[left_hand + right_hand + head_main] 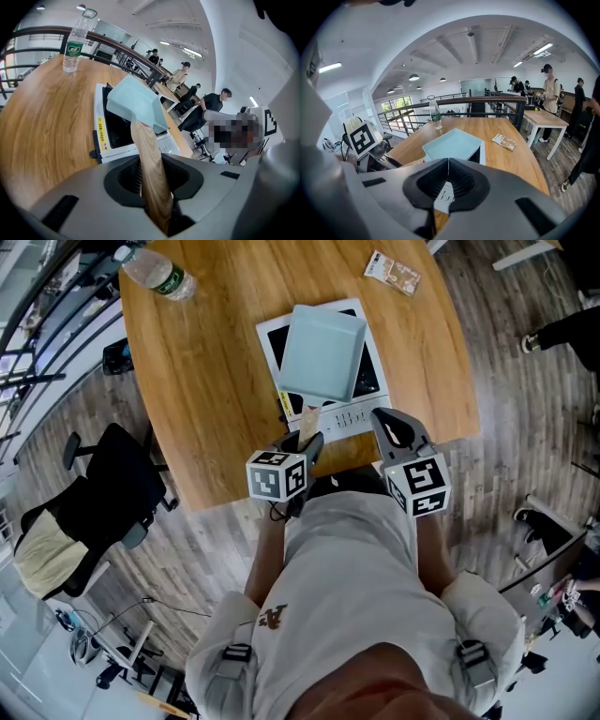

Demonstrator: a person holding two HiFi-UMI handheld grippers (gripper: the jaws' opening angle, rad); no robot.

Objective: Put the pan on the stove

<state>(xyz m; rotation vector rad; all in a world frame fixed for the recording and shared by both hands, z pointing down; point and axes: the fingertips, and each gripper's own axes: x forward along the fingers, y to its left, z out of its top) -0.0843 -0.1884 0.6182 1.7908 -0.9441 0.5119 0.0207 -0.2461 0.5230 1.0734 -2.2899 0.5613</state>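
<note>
Fingers (136,176) of the left gripper (305,442) clamp the wooden handle (150,164) of the pale blue pan (323,352), which lies straight ahead over the stove (349,417), its handle pointing back at the person. The right gripper (386,423) is closed and empty, just beside.

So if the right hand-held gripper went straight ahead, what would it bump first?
Probably the near edge of the white stove, though depth is unclear; the blue pan lies beyond.
</note>
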